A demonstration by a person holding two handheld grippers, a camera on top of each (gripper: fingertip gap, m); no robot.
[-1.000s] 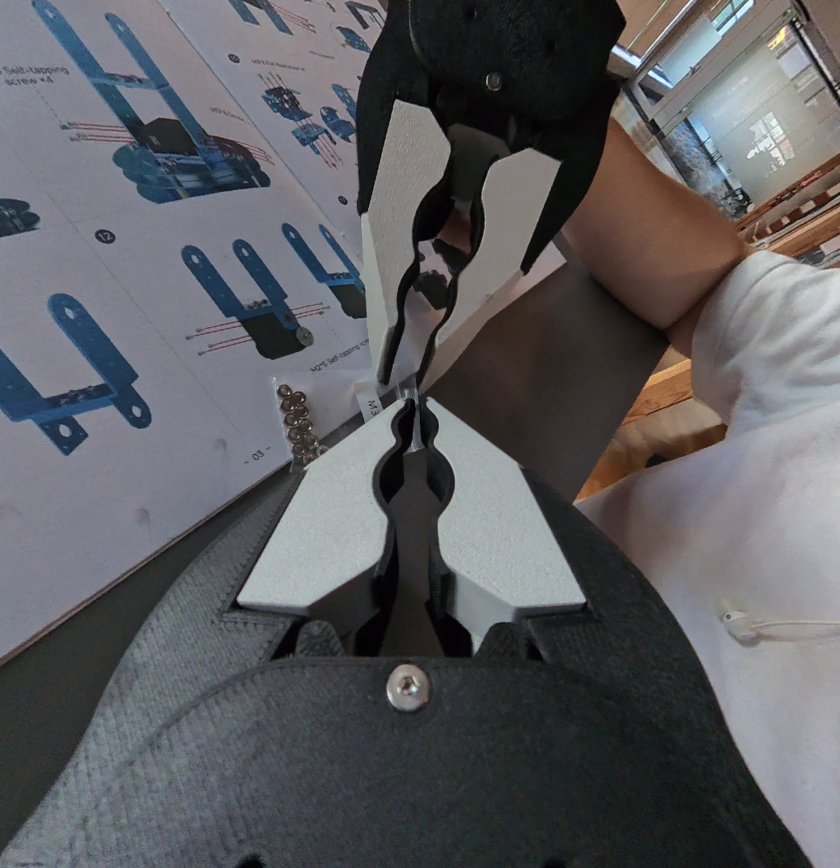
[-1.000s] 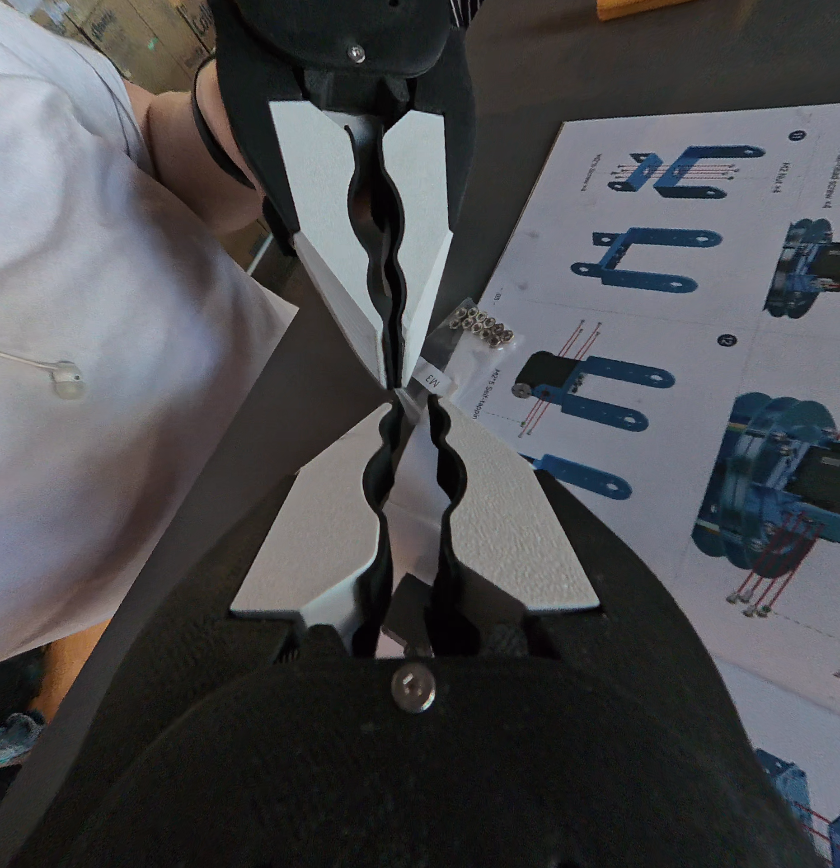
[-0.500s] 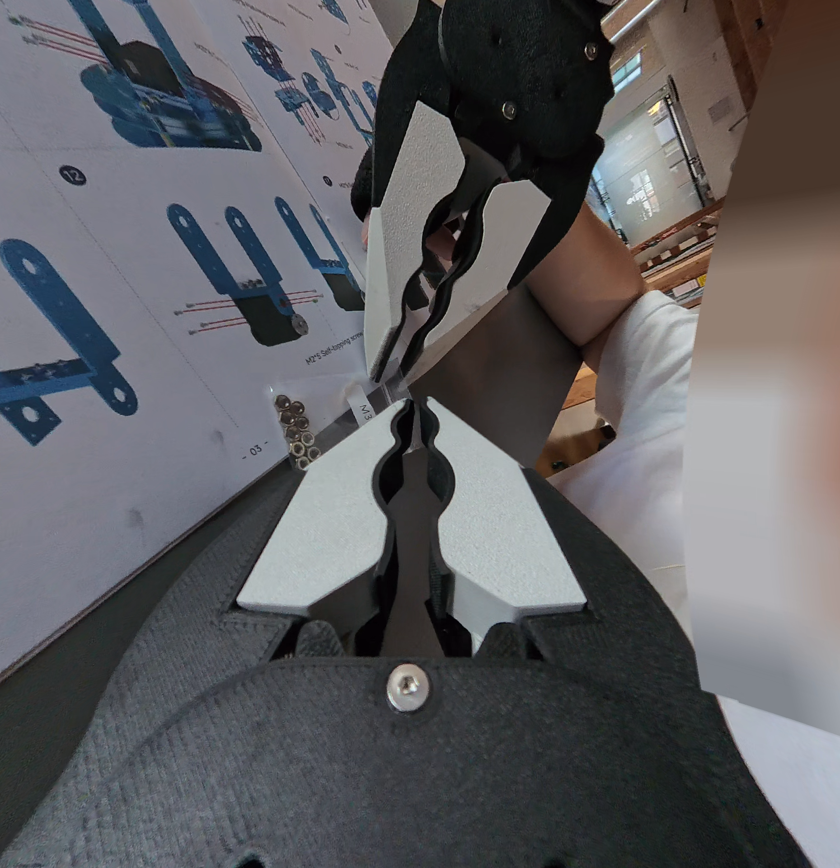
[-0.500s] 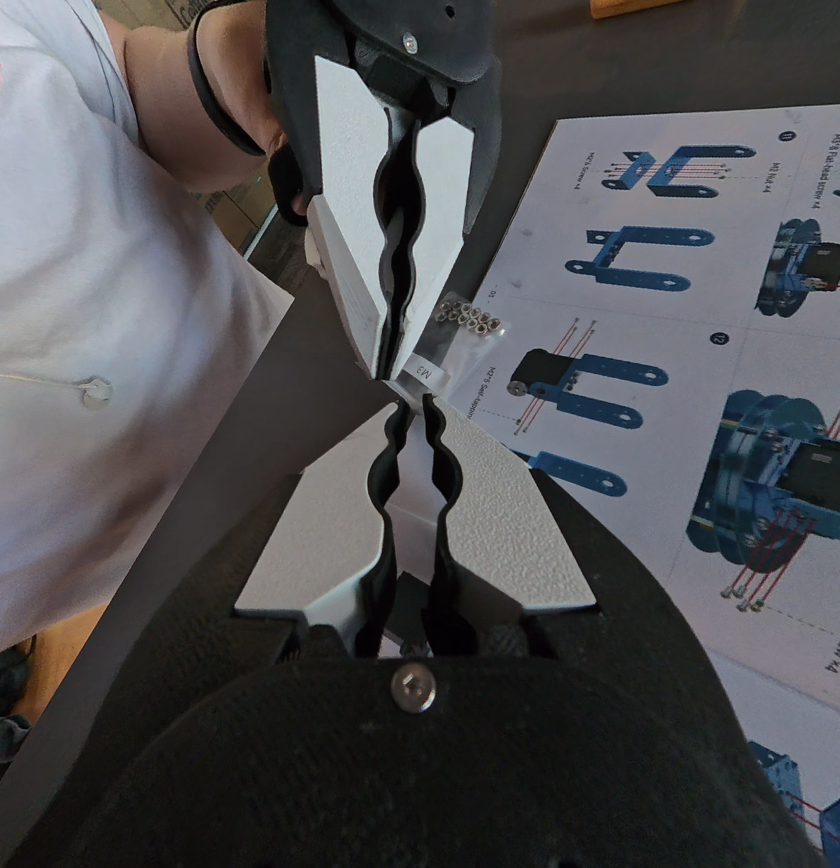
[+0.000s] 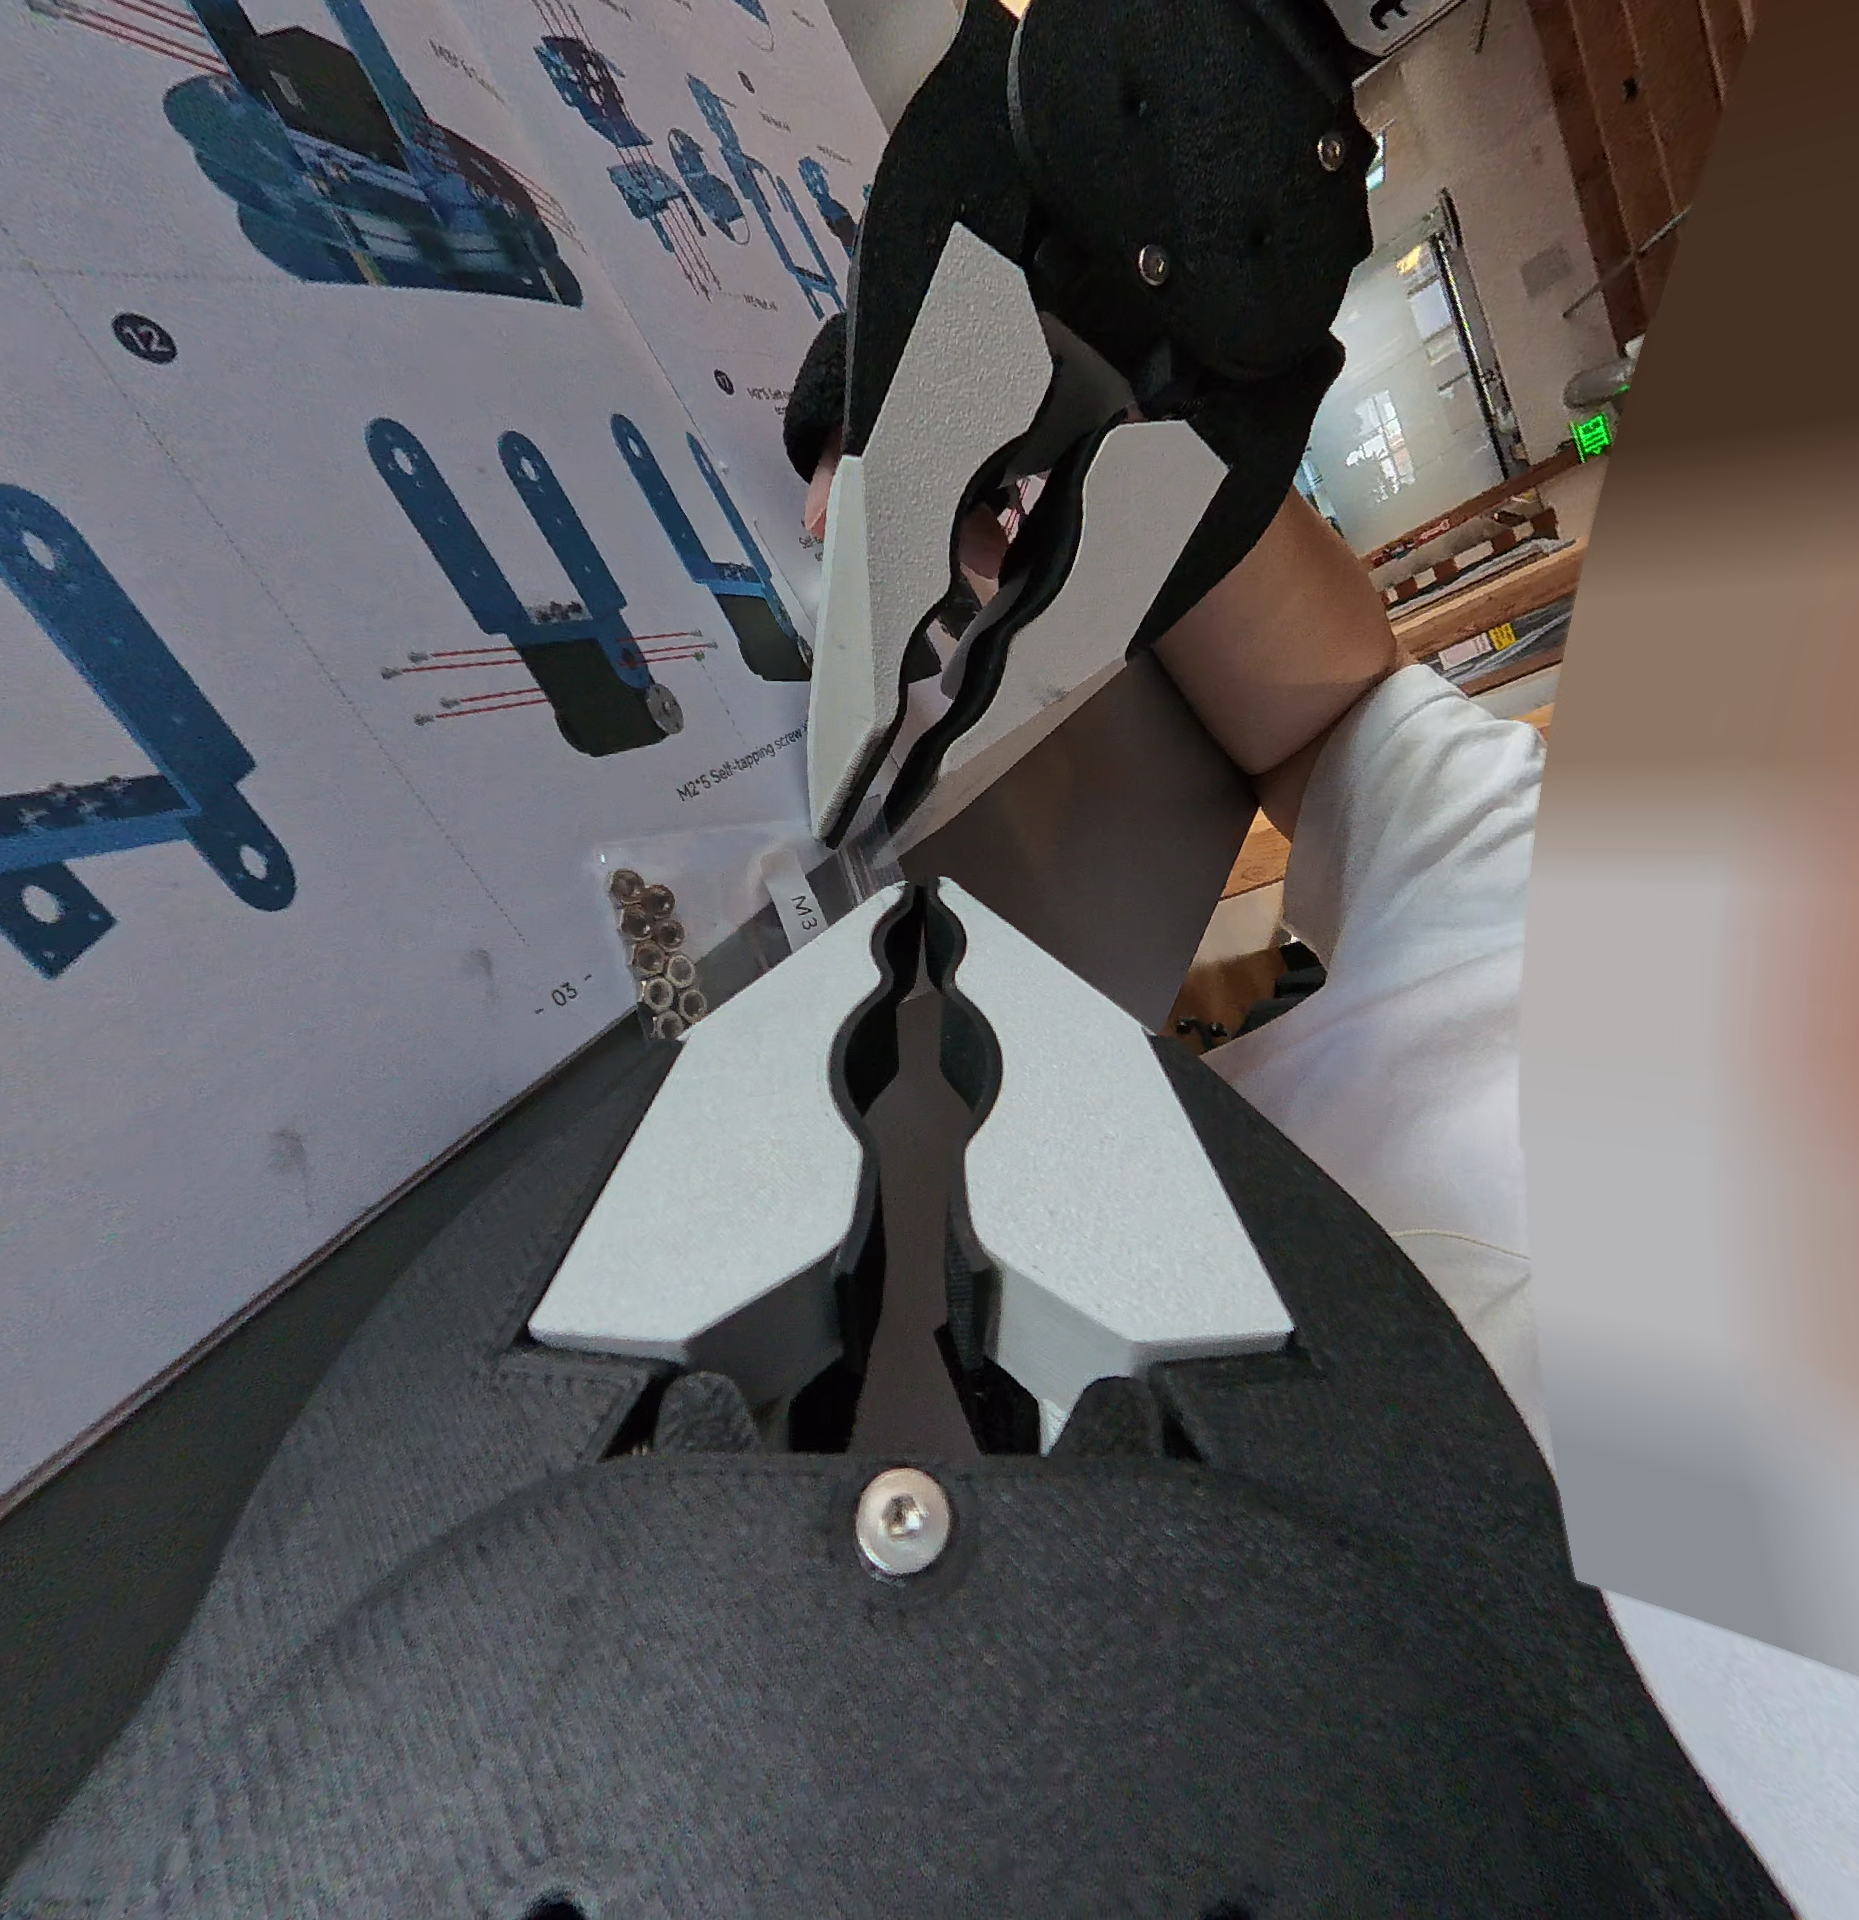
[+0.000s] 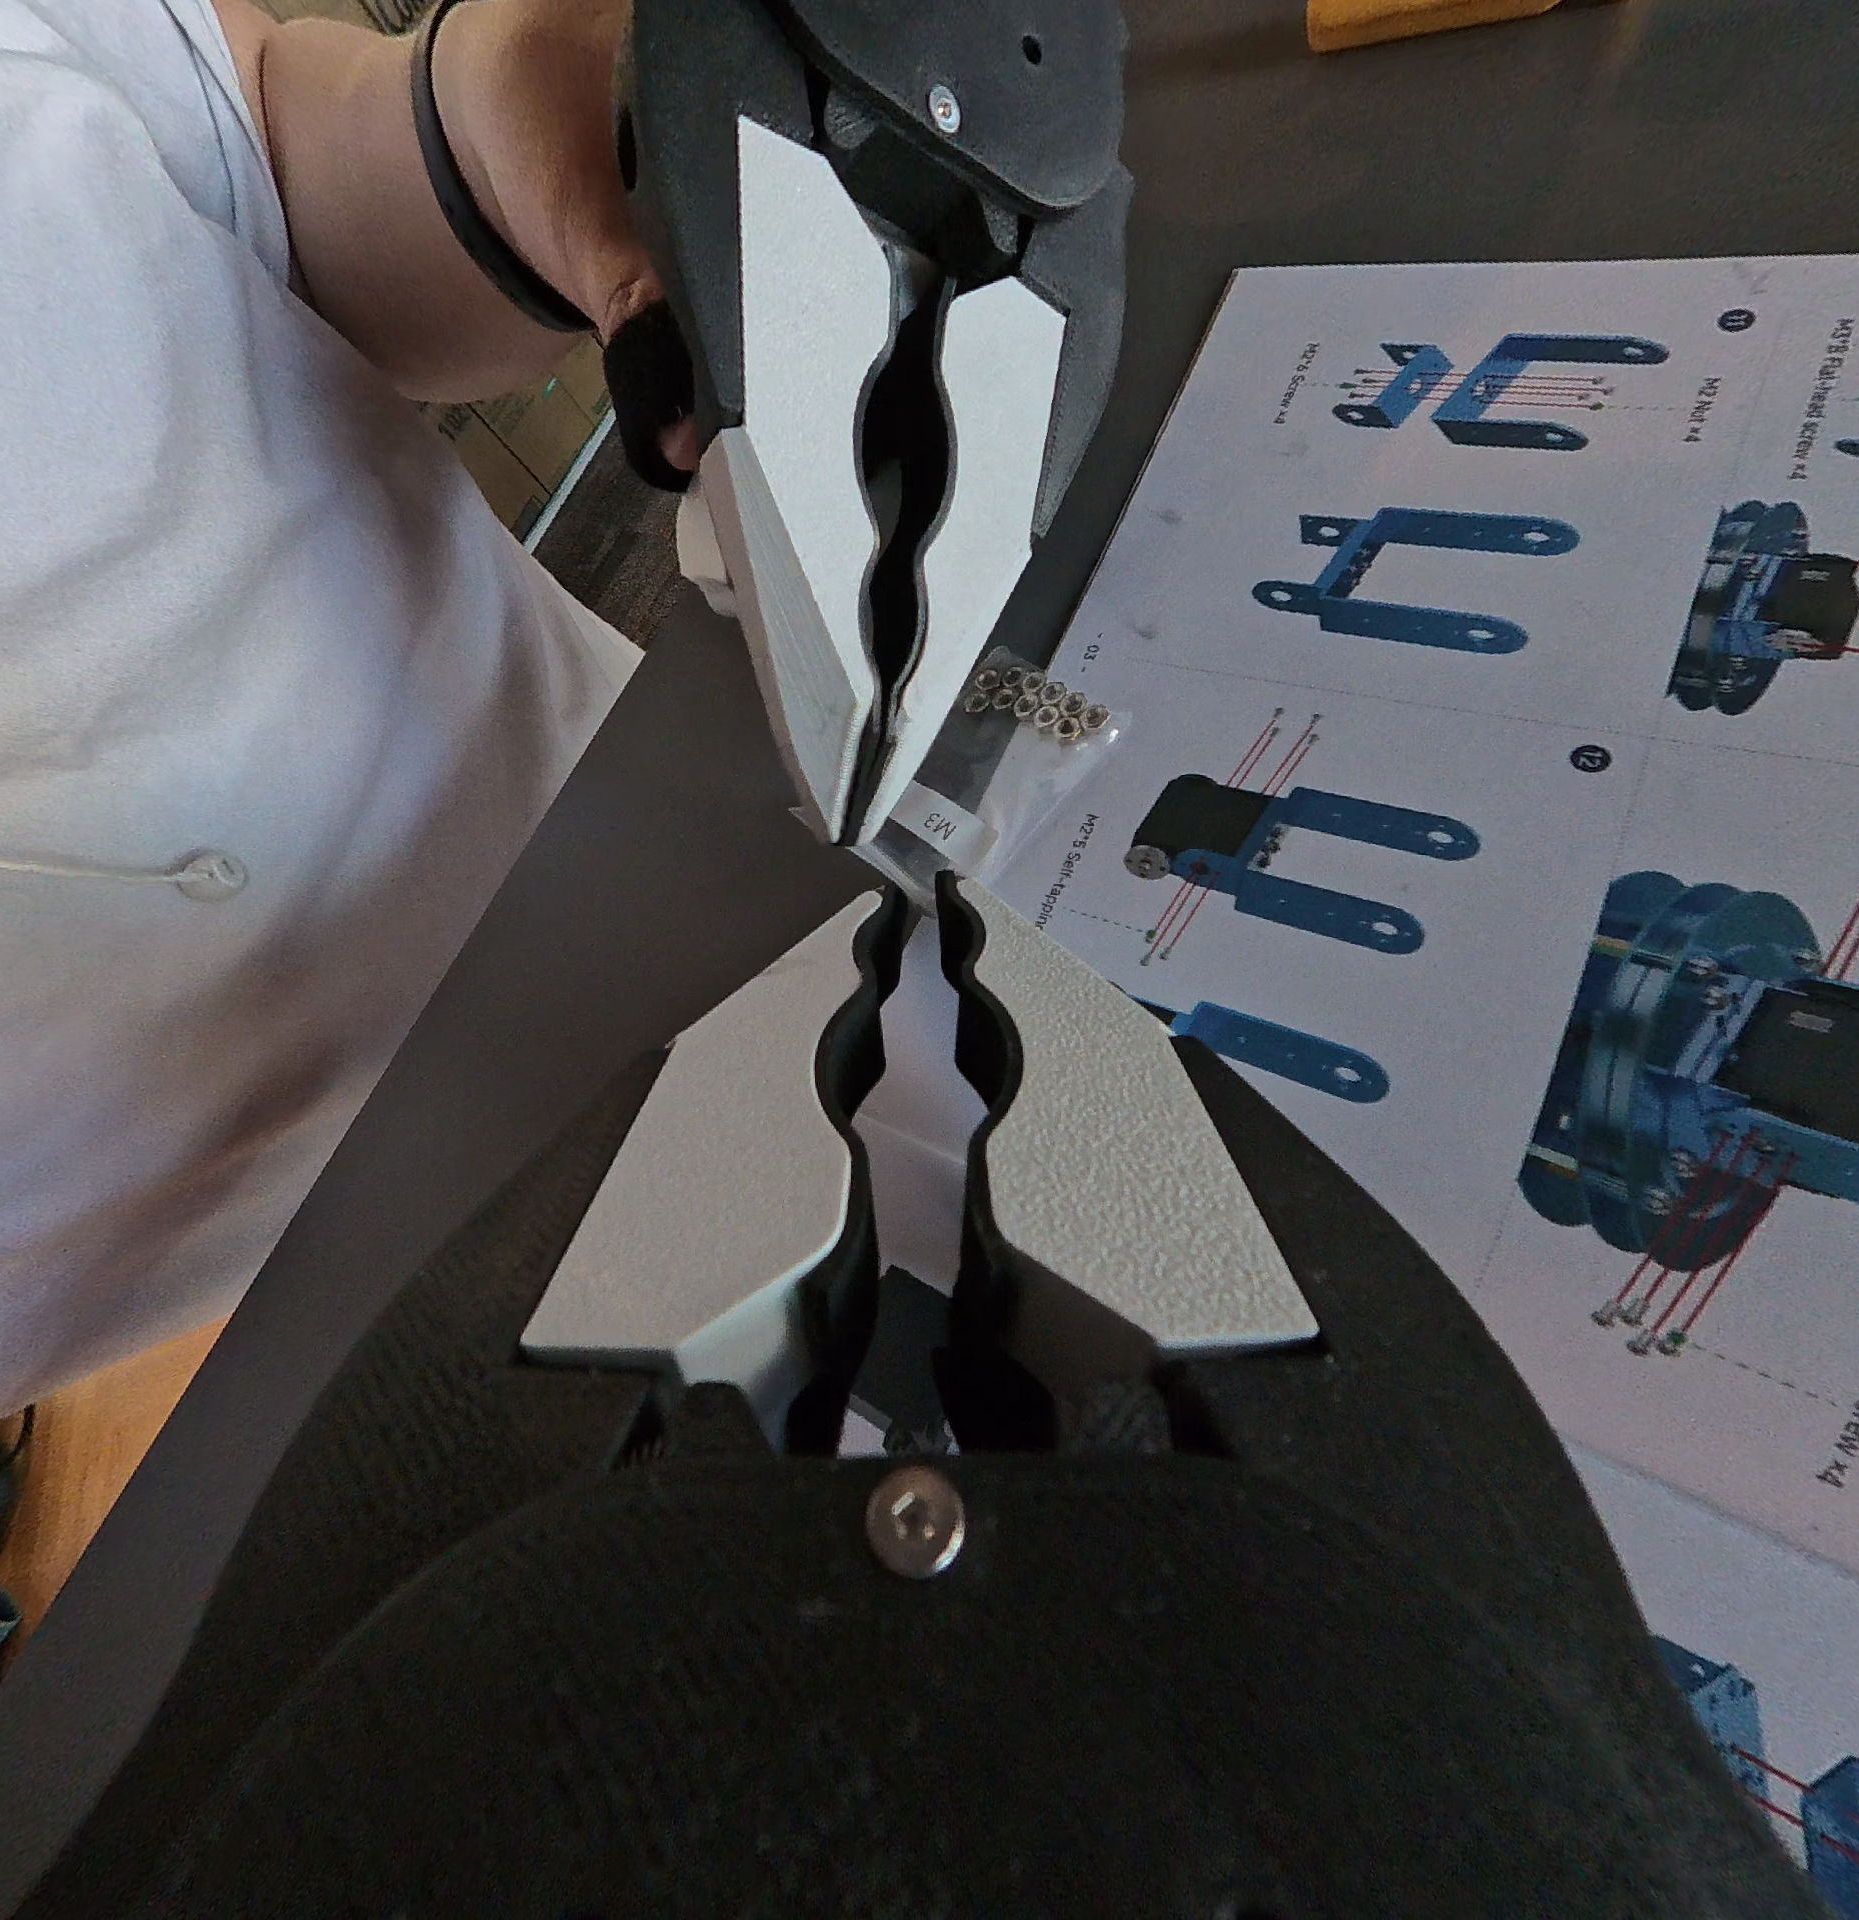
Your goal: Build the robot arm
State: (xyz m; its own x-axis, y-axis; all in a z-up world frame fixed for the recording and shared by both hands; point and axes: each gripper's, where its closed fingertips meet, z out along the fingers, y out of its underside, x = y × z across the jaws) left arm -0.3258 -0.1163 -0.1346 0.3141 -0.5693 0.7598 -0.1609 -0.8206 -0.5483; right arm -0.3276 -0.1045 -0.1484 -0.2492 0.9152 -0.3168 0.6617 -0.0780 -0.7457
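A small clear plastic bag (image 5: 717, 883) with a white label holds several small metal nuts (image 5: 660, 956). It lies at the edge of a printed instruction sheet (image 5: 281, 831). My left gripper (image 5: 920, 896) is shut, pinching one edge of the bag beside the label. My right gripper (image 5: 852, 831) faces it tip to tip and pinches the same end of the bag. In the right wrist view the right gripper (image 6: 917, 891) grips the bag (image 6: 1018, 769) at its tips with a thin gap between the pads. The left gripper (image 6: 865, 831) is clamped just above it, and the nuts (image 6: 1039, 701) lie beyond.
The sheet (image 6: 1527, 727), with blue part drawings, lies on a dark table (image 6: 592, 935). The table edge runs close to the grippers, with a person's white shirt (image 6: 177, 727) and forearm (image 5: 1289, 623) just past it. An orange object (image 6: 1424, 16) sits at the far table edge. Both grippers' tips are close together, under 4 cm apart. Left tips and right tips are each some 25 cm from the orange object (image 6: 1424, 16).
Both grippers have tilted and drawn slightly apart at the tips while keeping hold of the bag. The bag has lifted a little, and the opposite gripper looks larger and closer in each view.
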